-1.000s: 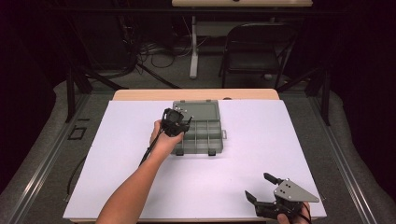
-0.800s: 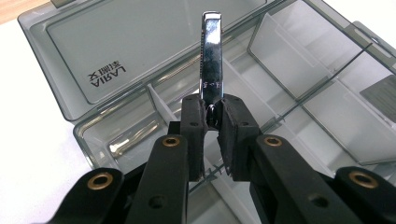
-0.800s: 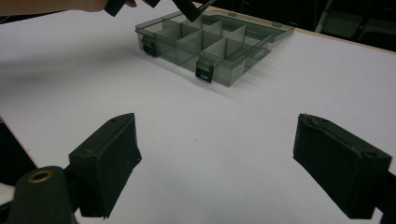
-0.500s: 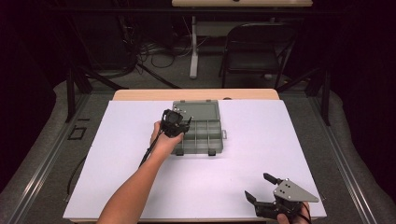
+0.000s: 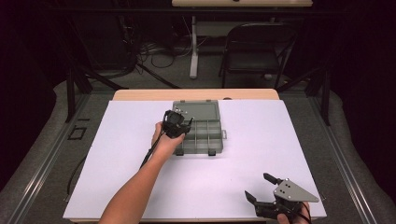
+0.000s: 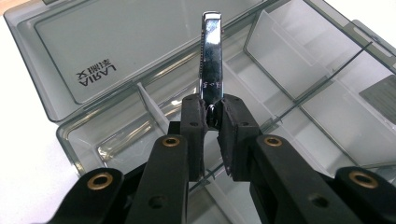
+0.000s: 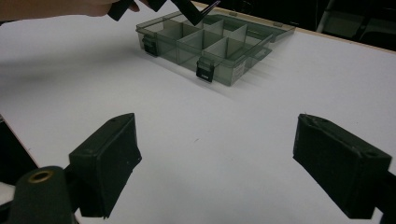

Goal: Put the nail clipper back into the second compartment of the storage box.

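Observation:
A smoky grey compartment box (image 5: pixel 205 135) lies open mid-table, its lid (image 5: pixel 198 111) folded back flat. My left gripper (image 5: pixel 180 122) hovers over the box's left side, shut on a shiny flat metal piece (image 6: pixel 211 63) that sticks out past the fingertips over the compartments (image 6: pixel 261 88). The lid (image 6: pixel 116 51) carries a brand mark. My right gripper (image 5: pixel 261 187) rests at the near right corner of the table, jaws wide open and holding nothing. In the right gripper view the box (image 7: pixel 210 46) lies far ahead, with the left gripper (image 7: pixel 187 9) above it.
White sheet (image 5: pixel 140 186) covers the table. A folding chair (image 5: pixel 257 51) and cables stand beyond the far edge. Black latches (image 7: pixel 204 71) face the near side of the box.

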The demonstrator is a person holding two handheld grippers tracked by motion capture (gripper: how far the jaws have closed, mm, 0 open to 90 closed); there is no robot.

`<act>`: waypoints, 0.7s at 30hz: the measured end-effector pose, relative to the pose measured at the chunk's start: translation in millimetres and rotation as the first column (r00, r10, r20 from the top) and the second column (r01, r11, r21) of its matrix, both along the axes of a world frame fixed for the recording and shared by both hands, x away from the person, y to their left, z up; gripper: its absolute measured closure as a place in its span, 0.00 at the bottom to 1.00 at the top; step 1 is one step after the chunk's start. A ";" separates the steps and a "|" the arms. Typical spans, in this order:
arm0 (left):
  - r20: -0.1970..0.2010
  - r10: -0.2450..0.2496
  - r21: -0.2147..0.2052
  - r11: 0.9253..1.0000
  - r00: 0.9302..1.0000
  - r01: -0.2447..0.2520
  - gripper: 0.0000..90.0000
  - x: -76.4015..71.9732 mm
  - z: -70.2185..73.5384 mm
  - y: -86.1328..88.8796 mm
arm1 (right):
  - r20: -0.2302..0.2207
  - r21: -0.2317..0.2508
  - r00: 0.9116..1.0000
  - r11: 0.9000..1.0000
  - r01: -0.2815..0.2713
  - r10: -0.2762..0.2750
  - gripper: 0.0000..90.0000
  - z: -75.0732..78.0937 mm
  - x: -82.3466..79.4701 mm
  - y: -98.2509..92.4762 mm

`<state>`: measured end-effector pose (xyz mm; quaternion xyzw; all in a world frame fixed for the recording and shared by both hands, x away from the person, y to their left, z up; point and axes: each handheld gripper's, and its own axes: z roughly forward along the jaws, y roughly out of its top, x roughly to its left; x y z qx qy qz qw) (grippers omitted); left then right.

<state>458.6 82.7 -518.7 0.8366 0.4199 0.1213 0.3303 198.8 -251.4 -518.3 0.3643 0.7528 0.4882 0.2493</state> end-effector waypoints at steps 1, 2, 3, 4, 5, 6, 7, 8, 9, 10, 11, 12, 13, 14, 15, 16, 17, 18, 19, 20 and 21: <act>0.001 0.001 -0.001 1.000 1.000 -0.001 0.89 0.0 -0.1 0.0 | 0.002 0.002 1.000 1.000 0.001 -0.001 0.15 -0.1 0.1 0.1; 0.001 0.001 -0.002 1.000 1.000 -0.001 0.89 0.0 -0.2 -0.1 | 0.000 -0.001 1.000 1.000 0.000 0.000 0.15 0.1 -0.1 0.0; 0.000 0.002 -0.003 1.000 1.000 -0.002 0.89 0.0 -0.3 -0.1 | 0.002 0.001 1.000 1.000 0.000 0.000 0.15 -0.1 0.0 0.1; 0.000 0.003 -0.003 1.000 1.000 -0.003 0.89 0.0 -0.3 -0.1 | 0.003 0.002 1.000 1.000 0.001 -0.001 0.15 -0.1 0.0 0.1; 0.000 0.003 -0.003 1.000 1.000 -0.003 0.89 -0.1 -0.4 -0.2 | 0.002 0.002 1.000 1.000 0.000 0.000 0.15 -0.1 0.0 0.1; 0.000 0.004 -0.003 1.000 1.000 -0.004 0.89 -0.1 -0.4 -0.3 | 0.000 -0.002 1.000 1.000 0.000 0.000 0.15 0.1 -0.1 0.0; 0.001 0.004 -0.001 1.000 1.000 -0.004 0.89 -0.2 -0.3 -0.5 | 0.000 -0.003 1.000 1.000 -0.001 0.001 0.15 0.1 -0.1 -0.1; 0.001 0.005 0.000 1.000 1.000 -0.005 0.89 -0.3 -0.3 -0.6 | 0.000 -0.002 1.000 1.000 -0.001 0.001 0.15 0.1 -0.1 0.0; -0.001 0.004 0.000 1.000 1.000 -0.004 0.89 -0.3 -0.2 -0.4 | -0.001 -0.001 1.000 1.000 -0.001 0.001 0.15 0.1 0.0 -0.1; 0.001 0.009 -0.004 1.000 1.000 -0.009 0.89 -0.6 -0.5 -0.7 | -0.002 0.001 1.000 1.000 -0.001 0.001 0.15 0.1 0.1 -0.1; 0.001 0.011 -0.006 1.000 1.000 -0.011 0.89 -0.6 -0.7 -0.8 | -0.001 -0.001 1.000 1.000 0.000 0.000 0.15 0.2 0.0 0.0; -0.001 0.011 -0.005 1.000 1.000 -0.011 0.89 -0.6 -0.5 -0.8 | 0.000 -0.001 1.000 1.000 -0.001 0.001 0.15 0.2 -0.1 0.0; 0.001 0.010 -0.001 1.000 1.000 -0.010 0.89 -0.6 -0.5 -0.9 | 0.000 -0.002 1.000 1.000 -0.001 0.001 0.15 0.2 -0.1 0.0; 0.002 0.010 0.001 1.000 1.000 -0.010 0.89 -0.7 -0.6 -1.1 | -0.001 -0.002 1.000 1.000 -0.001 0.001 0.15 0.1 -0.1 0.0; 0.004 0.011 -0.001 1.000 1.000 -0.011 0.89 -0.9 -1.0 -1.5 | -0.002 -0.002 1.000 1.000 -0.002 0.002 0.15 0.2 0.0 -0.1; 0.004 0.011 -0.002 1.000 1.000 -0.011 0.88 -1.0 -1.0 -1.4 | 0.000 -0.001 1.000 1.000 -0.001 0.001 0.15 0.2 -0.1 -0.1; 0.005 0.011 -0.001 1.000 1.000 -0.011 0.88 -0.9 -1.0 -1.2 | 0.000 -0.001 1.000 1.000 -0.001 0.001 0.15 0.2 -0.1 -0.1; 0.000 0.007 -0.004 1.000 1.000 -0.007 0.88 -0.5 -0.9 -0.8 | -0.001 -0.001 1.000 1.000 -0.003 0.003 0.15 0.3 -0.1 -0.3; -0.002 0.009 -0.010 1.000 1.000 -0.009 0.88 -0.7 -1.1 -0.7 | 0.000 0.000 1.000 1.000 -0.002 0.002 0.15 0.3 -0.1 -0.3; -0.002 0.008 -0.012 1.000 1.000 -0.008 0.88 -0.7 -1.1 -0.3 | 0.000 0.000 1.000 1.000 -0.001 0.001 0.15 0.2 0.0 -0.3; -0.001 0.013 -0.018 1.000 1.000 -0.013 0.88 -0.7 -1.3 -0.2 | -0.001 0.000 1.000 1.000 -0.001 0.001 0.15 0.2 0.0 -0.3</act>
